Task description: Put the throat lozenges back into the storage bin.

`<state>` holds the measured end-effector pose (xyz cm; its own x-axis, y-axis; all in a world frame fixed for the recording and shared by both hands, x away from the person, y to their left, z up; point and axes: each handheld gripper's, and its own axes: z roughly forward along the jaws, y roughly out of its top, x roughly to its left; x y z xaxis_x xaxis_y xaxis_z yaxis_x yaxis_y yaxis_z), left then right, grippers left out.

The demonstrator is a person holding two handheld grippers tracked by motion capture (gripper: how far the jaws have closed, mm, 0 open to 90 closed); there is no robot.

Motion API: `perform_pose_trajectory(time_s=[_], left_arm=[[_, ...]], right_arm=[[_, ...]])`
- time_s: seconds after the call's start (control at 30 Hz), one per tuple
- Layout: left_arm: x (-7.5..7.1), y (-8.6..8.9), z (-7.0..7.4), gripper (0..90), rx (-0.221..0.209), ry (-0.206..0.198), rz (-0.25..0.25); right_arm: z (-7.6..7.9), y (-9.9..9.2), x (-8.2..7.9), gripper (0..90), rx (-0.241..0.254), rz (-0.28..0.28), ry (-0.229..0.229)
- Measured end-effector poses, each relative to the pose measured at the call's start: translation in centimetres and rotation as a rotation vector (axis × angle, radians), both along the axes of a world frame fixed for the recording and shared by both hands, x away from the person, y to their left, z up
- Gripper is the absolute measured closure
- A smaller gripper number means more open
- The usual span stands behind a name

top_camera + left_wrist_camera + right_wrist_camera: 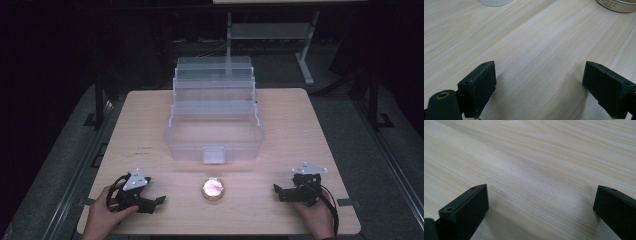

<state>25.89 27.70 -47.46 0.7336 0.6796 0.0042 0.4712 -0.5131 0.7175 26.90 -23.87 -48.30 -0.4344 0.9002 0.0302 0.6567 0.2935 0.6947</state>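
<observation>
Black jaws wide open on my left gripper (161, 200) & right gripper (276, 189), nothing btwn them, both low over wood table (300, 125), round tin (213, 188) between, near edge.

Both of the person's hands come in from the near edge of the pale wooden table (290, 115). The left hand (102, 212) holds the black two-jaw left gripper (159, 201) low over the table's near left part, jaws wide apart and empty, pointing inward. The right hand (315, 212) holds the black right gripper (276, 191) at the near right, jaws likewise spread with nothing between them.
</observation>
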Motion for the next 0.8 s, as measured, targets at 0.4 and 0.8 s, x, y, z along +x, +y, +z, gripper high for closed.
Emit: perform_pose_trajectory(time_s=[0.4,0.8], left_arm=[[0.0,0.0,0.0,11.0,0.0,0.0,0.0],[0.0,0.0,0.0,11.1,0.002,0.0,-0.001]], right_arm=[[0.2,-0.1,0.1,0.0,-0.003,0.016,0.015],[1.7,-0.2,-0.2,4.6,0.008,0.072,0.042]])
